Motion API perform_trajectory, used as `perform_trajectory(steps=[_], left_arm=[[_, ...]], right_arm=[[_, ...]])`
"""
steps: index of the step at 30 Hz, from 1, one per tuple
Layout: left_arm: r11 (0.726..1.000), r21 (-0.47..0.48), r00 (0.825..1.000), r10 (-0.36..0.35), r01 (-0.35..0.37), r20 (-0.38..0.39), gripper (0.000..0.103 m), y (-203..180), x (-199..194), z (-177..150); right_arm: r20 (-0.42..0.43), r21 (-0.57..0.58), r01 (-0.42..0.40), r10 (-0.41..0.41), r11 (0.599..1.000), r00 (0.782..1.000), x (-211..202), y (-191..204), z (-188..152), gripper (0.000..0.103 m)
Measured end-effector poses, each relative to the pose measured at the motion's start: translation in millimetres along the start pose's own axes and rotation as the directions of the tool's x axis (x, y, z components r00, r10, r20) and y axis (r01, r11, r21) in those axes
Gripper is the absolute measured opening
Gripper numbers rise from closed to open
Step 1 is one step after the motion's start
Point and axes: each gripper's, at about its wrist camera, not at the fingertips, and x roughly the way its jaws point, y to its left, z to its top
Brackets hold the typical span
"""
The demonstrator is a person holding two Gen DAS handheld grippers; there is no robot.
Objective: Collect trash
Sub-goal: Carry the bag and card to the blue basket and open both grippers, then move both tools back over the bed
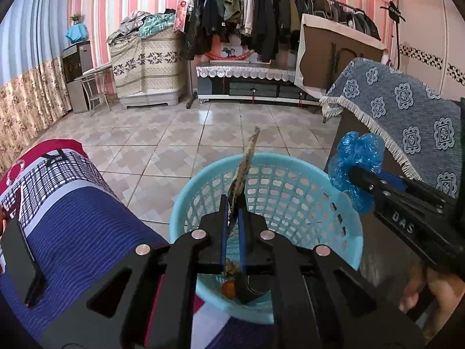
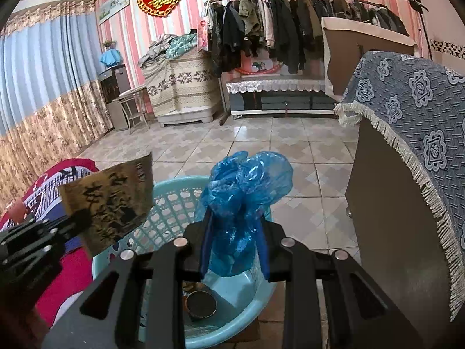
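Observation:
A light blue plastic basket (image 1: 305, 180) stands on the floor below both grippers; it also shows in the right wrist view (image 2: 174, 203). A round tin (image 2: 201, 304) and other scraps lie in its bottom. My left gripper (image 1: 233, 200) is shut on a flat brown printed wrapper (image 1: 247, 160), held above the basket; the wrapper also shows in the right wrist view (image 2: 113, 203). My right gripper (image 2: 235, 218) is shut on a crumpled blue plastic bag (image 2: 247, 180), held over the basket's right rim; the bag also shows in the left wrist view (image 1: 356, 160).
A bed with a red and blue cover (image 1: 64, 203) lies at the left. A cabinet draped in blue patterned cloth (image 1: 407, 110) stands at the right. Tiled floor (image 1: 174, 133) stretches to a clothes rack (image 1: 261, 17) and low cabinet at the far wall.

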Motion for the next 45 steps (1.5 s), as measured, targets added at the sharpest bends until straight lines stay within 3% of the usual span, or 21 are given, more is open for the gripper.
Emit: perform_trajectory(steps=[1, 2, 3, 5, 7, 9, 14, 19, 23, 29, 35, 45], left_arm=[[1.000, 0.001, 1.000, 0.005, -0.005, 0.000, 0.010, 0, 1, 1], [1.000, -0.001, 1.000, 0.010, -0.010, 0.001, 0.021, 2, 3, 2], [1.000, -0.008, 1.000, 0.017, -0.017, 0.002, 0.039, 4, 3, 3], [0.999, -0.033, 0.999, 0.030, -0.029, 0.016, 0.054, 12, 2, 5], [0.998, -0.043, 0.999, 0.036, -0.035, 0.022, 0.057, 18, 2, 6], [0.996, -0.059, 0.997, 0.072, -0.070, 0.022, 0.072, 26, 3, 6], [0.985, -0.082, 0.988, 0.153, -0.150, 0.035, 0.088, 48, -4, 4], [0.970, -0.117, 0.976, 0.216, -0.211, 0.035, 0.095, 73, -16, 0], [0.961, -0.145, 0.969, 0.244, -0.236, 0.040, 0.097, 90, -25, -2], [0.944, -0.191, 0.958, 0.283, -0.269, 0.051, 0.097, 115, -43, -1], [0.929, -0.219, 0.947, 0.316, -0.297, 0.058, 0.097, 129, -66, -11], [0.890, -0.270, 0.922, 0.386, -0.368, 0.015, 0.097, 165, -107, -52]], right_arm=[[-0.003, -0.006, -0.002, 0.002, 1.000, 1.000, 1, 2, -1, 0.027], [-0.005, -0.011, -0.003, 0.003, 1.000, 1.000, 1, 3, -1, 0.027], [-0.007, -0.014, -0.005, 0.005, 1.000, 1.000, 2, 5, -2, 0.027], [-0.010, -0.019, -0.008, 0.008, 1.000, 1.000, 2, 7, -1, 0.027], [-0.012, -0.022, -0.011, 0.011, 1.000, 1.000, 2, 11, -3, 0.027], [-0.016, -0.033, -0.013, 0.013, 0.999, 1.000, 3, 17, -3, 0.027], [-0.031, -0.063, -0.014, 0.013, 0.998, 0.999, 8, 30, -5, 0.028], [-0.036, -0.061, -0.006, 0.004, 0.998, 0.999, 13, 37, -6, 0.032], [-0.021, -0.071, -0.008, 0.007, 0.997, 1.000, 13, 43, -6, 0.063], [0.016, -0.092, -0.007, 0.008, 0.996, 1.000, 5, 51, -4, 0.084], [0.035, -0.109, -0.003, 0.006, 0.994, 0.999, -1, 57, -3, 0.094], [0.050, -0.130, -0.005, 0.012, 0.991, 0.999, -8, 73, -4, 0.096]])
